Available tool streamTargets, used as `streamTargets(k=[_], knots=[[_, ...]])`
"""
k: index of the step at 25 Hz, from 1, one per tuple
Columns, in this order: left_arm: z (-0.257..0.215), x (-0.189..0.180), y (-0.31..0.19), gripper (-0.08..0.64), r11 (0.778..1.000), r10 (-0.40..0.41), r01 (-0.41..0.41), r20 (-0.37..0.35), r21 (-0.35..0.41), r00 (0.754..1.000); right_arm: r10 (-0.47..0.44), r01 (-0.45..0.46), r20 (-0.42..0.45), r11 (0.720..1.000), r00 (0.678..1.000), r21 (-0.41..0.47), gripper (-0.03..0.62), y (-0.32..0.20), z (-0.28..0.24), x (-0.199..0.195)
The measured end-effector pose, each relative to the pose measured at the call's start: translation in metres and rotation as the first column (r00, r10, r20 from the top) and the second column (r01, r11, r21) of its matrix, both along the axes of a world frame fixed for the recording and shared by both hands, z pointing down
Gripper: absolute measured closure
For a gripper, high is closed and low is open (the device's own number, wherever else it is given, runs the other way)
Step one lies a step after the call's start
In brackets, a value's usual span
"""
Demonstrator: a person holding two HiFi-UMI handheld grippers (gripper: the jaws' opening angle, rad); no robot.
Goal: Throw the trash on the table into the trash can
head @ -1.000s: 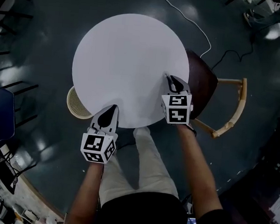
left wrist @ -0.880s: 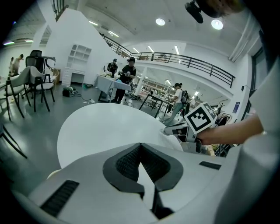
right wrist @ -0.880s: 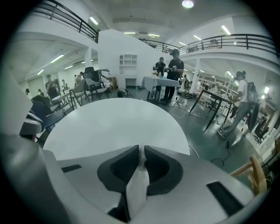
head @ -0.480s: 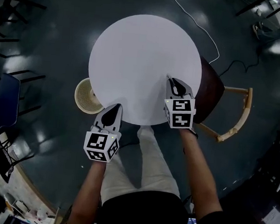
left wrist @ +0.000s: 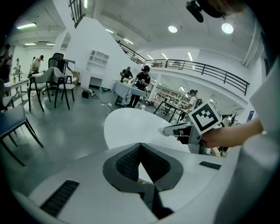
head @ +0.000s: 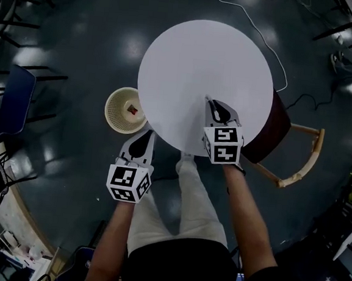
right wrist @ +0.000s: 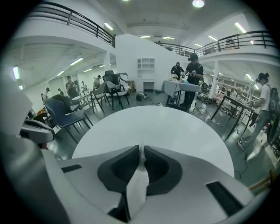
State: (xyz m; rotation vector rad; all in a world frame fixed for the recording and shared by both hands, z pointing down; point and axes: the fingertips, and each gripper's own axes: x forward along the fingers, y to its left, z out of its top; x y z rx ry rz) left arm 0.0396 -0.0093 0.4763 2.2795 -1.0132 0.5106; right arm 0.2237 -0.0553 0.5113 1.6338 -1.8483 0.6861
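The round white table (head: 195, 65) shows nothing lying on its top. My right gripper (head: 209, 101) hovers over its near edge, shut on a scrap of white paper (right wrist: 136, 188) that hangs between the pads in the right gripper view. My left gripper (head: 143, 136) is off the table's near left edge, above the floor, shut with nothing in it (left wrist: 141, 145). The round woven trash can (head: 122, 109) stands on the floor just left of the table, beyond the left gripper, with a small red thing inside. The right gripper (left wrist: 175, 130) also shows in the left gripper view.
A dark red chair (head: 276, 130) with a wooden armrest (head: 303, 160) stands tucked at the table's right. A blue chair (head: 7, 110) is at the far left, and a white cable (head: 254, 21) runs over the dark floor. People stand at distant tables.
The head view has swung left, so table and chair sit further right in frame. The trash can has come out from under the table's edge. Both grippers keep their places before the person.
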Motion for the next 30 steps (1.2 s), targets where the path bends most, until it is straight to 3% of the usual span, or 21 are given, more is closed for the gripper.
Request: streamTargets(k=[12, 30], knots=[[0.006, -0.091, -0.005, 0.552, 0.990, -0.140, 0.140, 0.002, -0.008, 0.990, -0.172, 0.172, 0.012, 0.985, 0.985, -0.006, 0.545, -0.027, 0.004, -0.114], [0.025, -0.228, 0.010, 0.552, 0.949, -0.314, 0.314, -0.001, -0.031, 0.949, -0.340, 0.342, 0.071, 0.939, 0.938, -0.024, 0.545, -0.032, 0.022, -0.284]])
